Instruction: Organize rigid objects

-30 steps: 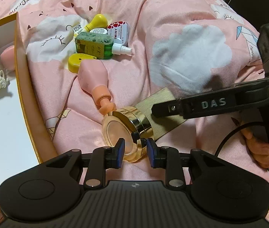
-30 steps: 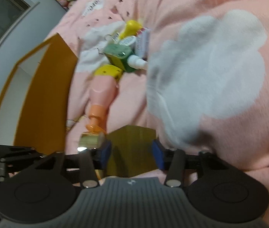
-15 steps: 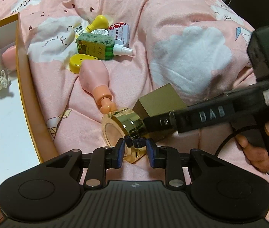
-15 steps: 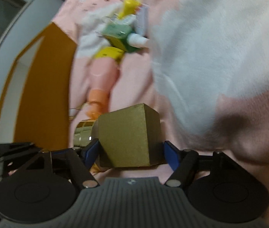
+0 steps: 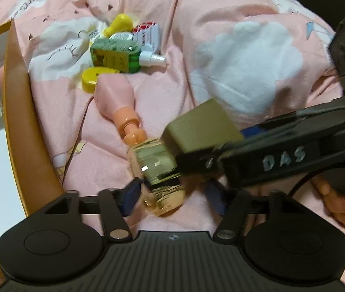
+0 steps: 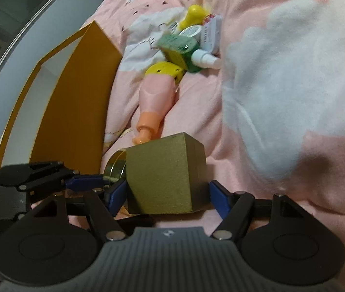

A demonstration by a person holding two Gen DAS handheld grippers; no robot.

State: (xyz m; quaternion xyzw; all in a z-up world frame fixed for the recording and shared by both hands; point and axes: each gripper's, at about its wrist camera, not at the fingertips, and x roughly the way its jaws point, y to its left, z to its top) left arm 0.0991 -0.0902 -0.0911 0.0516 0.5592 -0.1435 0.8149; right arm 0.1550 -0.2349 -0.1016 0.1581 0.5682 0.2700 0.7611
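A round gold jar (image 5: pixel 158 170) lies on its side on the pink blanket, between the fingers of my left gripper (image 5: pixel 172 193). Those jaws are opening and the pads stand clear of the jar. Just right of it, an olive-gold cardboard box (image 5: pixel 201 129) is tipped up off the blanket. My right gripper (image 6: pixel 167 194) is shut on that box (image 6: pixel 165 175), a blue pad against each side. The jar (image 6: pixel 116 168) peeks out behind the box's left edge in the right wrist view. A pink bottle (image 5: pixel 116 97) with an orange cap lies just beyond the jar.
Farther back lie a green spray bottle (image 5: pixel 115 56), a yellow disc (image 5: pixel 92 77), a yellow bulb-shaped bottle (image 5: pixel 121 23) and a red-and-white tin (image 5: pixel 148 34). An orange-walled white box (image 5: pixel 16 97) stands at the left with small items inside. A person's hand (image 5: pixel 338 206) grips the right handle.
The olive-gold box went from lying flat to tipped up between the right gripper's fingers, which widened around it. The left jaws spread from nearly shut, and the gold jar rolled in between them.
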